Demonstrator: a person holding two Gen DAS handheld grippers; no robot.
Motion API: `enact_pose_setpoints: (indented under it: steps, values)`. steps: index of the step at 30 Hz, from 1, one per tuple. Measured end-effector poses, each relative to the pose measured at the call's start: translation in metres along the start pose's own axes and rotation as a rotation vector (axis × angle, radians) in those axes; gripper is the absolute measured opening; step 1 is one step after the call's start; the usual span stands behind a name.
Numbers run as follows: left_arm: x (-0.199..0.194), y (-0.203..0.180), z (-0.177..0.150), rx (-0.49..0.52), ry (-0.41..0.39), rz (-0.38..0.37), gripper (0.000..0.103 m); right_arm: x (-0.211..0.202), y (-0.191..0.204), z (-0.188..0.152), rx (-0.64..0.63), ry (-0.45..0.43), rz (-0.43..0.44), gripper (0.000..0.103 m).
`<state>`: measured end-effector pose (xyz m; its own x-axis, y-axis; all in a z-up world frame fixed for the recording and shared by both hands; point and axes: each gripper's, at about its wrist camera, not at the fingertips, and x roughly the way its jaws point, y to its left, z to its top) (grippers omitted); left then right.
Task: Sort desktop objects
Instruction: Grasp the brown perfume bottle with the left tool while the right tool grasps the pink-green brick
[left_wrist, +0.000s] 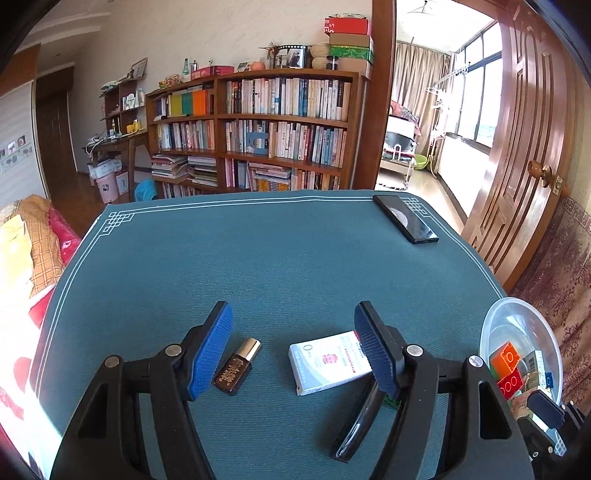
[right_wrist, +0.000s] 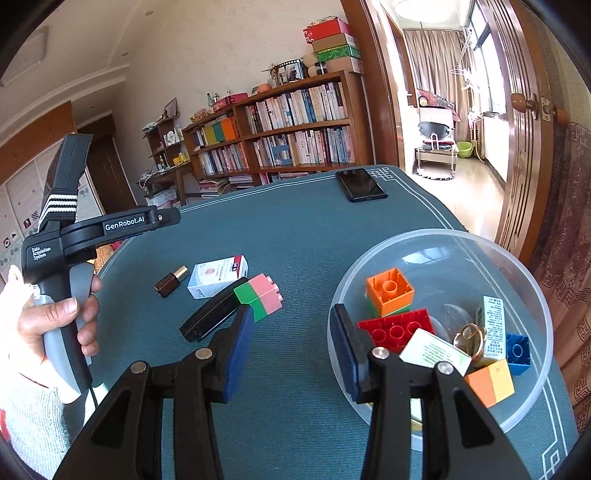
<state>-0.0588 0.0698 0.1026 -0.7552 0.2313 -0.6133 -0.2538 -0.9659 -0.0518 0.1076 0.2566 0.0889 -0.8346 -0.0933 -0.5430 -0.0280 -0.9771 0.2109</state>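
Observation:
My left gripper (left_wrist: 293, 345) is open and empty above the blue mat, with a small brown bottle (left_wrist: 237, 365) and a white medicine box (left_wrist: 327, 362) lying between its fingers. A black stapler-like object (left_wrist: 356, 424) lies under its right finger. My right gripper (right_wrist: 291, 345) is open and empty, its right finger over the rim of the clear bowl (right_wrist: 532, 291). The bowl holds several toy bricks, small boxes and a gold ring. A pink-and-green brick (right_wrist: 264, 299), the black object (right_wrist: 210, 315), the box (right_wrist: 218, 275) and the bottle (right_wrist: 170, 281) lie left of it.
A black phone (left_wrist: 404, 223) lies at the mat's far right corner, also in the right wrist view (right_wrist: 361, 184). The bowl (left_wrist: 495, 325) sits at the mat's right edge. A bed stands left of the table, a bookcase behind, an open wooden door to the right.

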Motion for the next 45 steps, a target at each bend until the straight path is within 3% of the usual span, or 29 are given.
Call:
enact_pose_setpoints:
  steps: [9,18,26,35,37,40,42,45]
  values:
    - [0.041,0.040,-0.015,-0.024,0.106,0.032,0.072,0.026,0.042,0.012,-0.048,0.022,0.035,0.047]
    - [0.073,0.062,-0.036,-0.067,0.178,0.065,0.072,0.061,0.050,0.009,-0.028,0.081,0.045,0.047]
    - [0.078,0.058,-0.041,-0.046,0.193,0.036,0.072,0.085,0.045,0.004,-0.003,0.118,0.038,0.047]
    - [0.082,0.052,-0.046,-0.012,0.186,0.062,0.072,0.105,0.038,0.001,-0.007,0.142,-0.007,0.047]
    - [0.082,0.052,-0.046,-0.016,0.181,0.070,0.068,0.110,0.038,0.000,-0.013,0.152,-0.010,0.047]
    - [0.082,0.052,-0.046,-0.021,0.173,0.083,0.055,0.116,0.037,-0.002,-0.022,0.162,-0.024,0.047]
    - [0.080,0.053,-0.046,-0.024,0.168,0.085,0.040,0.119,0.035,-0.003,-0.018,0.169,-0.034,0.047]
    - [0.078,0.056,-0.047,-0.049,0.165,0.069,0.029,0.124,0.030,-0.003,-0.003,0.184,-0.040,0.047]
